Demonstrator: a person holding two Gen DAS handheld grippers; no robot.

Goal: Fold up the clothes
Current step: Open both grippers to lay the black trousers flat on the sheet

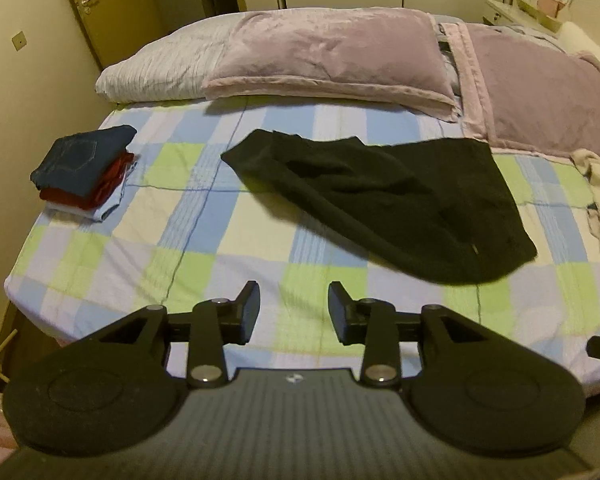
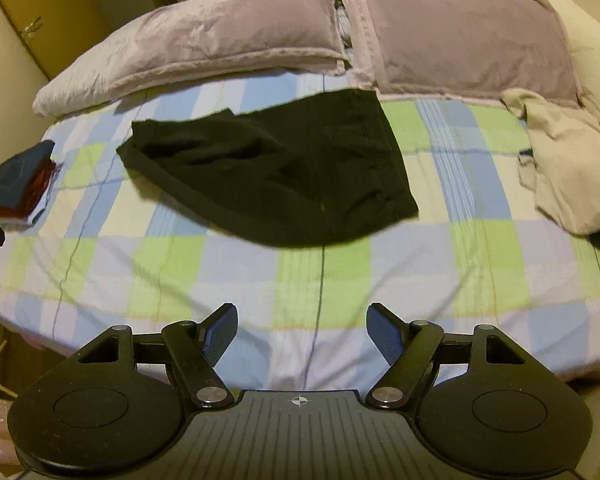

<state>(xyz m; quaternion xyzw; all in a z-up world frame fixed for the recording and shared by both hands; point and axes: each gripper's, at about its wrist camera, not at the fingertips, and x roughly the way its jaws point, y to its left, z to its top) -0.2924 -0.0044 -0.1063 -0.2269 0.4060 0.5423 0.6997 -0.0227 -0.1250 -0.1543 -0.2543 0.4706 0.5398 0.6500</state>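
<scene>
Mid-frame on bed (image 1: 100,264), black garment (image 1: 380,200) lies rumpled — my left gripper (image 1: 294,312) and right gripper (image 2: 300,334) both spread, empty; flatten creases before folding.

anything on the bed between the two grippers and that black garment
Nothing visible. Only bare checked bedsheet lies between the open left gripper, the open right gripper and the black garment.

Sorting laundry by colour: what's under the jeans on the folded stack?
Under the jeans sits a folded red garment, then pale blue-white fabric at the bottom. Only edges show; what kinds of garment they are stays hidden.
</scene>
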